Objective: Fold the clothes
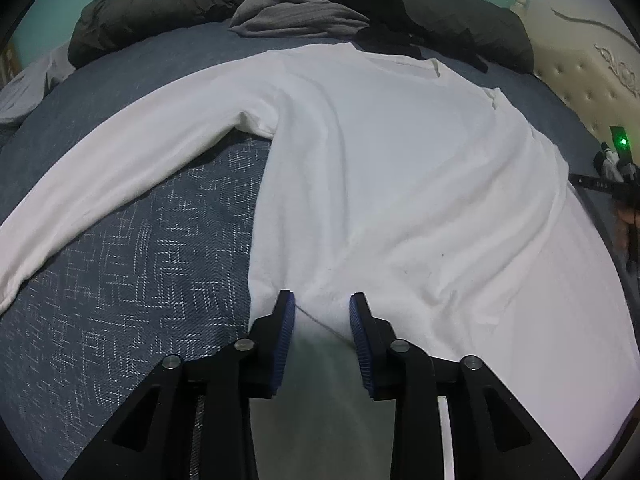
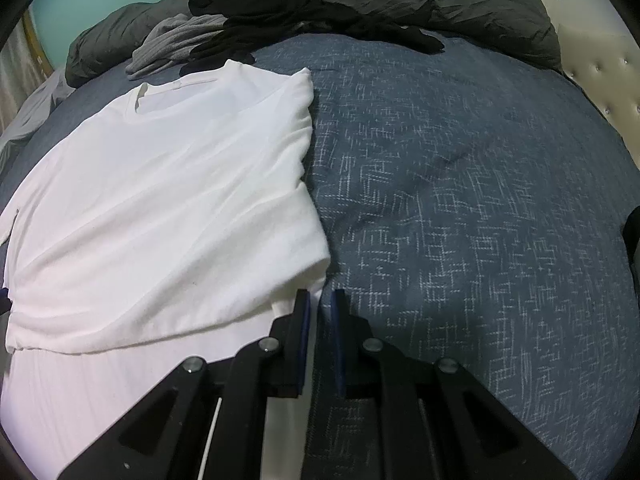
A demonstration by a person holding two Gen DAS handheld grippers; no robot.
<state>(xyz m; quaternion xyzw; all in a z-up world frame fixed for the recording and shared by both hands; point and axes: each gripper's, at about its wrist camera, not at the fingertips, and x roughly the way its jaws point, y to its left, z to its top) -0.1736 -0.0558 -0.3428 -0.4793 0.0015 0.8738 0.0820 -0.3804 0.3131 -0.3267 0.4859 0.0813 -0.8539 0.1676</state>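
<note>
Folding of the white long-sleeved shirt (image 1: 384,168) is partway: it lies flat across the middle of the blue patterned bedspread (image 2: 480,208), its right side already turned in to a straight fold edge, its left sleeve (image 1: 120,168) spread out toward the left edge of the bed. The left gripper (image 1: 322,308) sits over the hem near the body's left edge, jaws parted with cloth between the blue pads but not visibly pinched. The right gripper (image 2: 320,300) is nearly clenched on a sliver of the hem at the folded corner. Next, I judge, the left sleeve must be folded across the body. Only the left view shows that sleeve; only the right view shows the folded edge. Dark clothes (image 2: 280,4) lie piled at the far edge.
</note>
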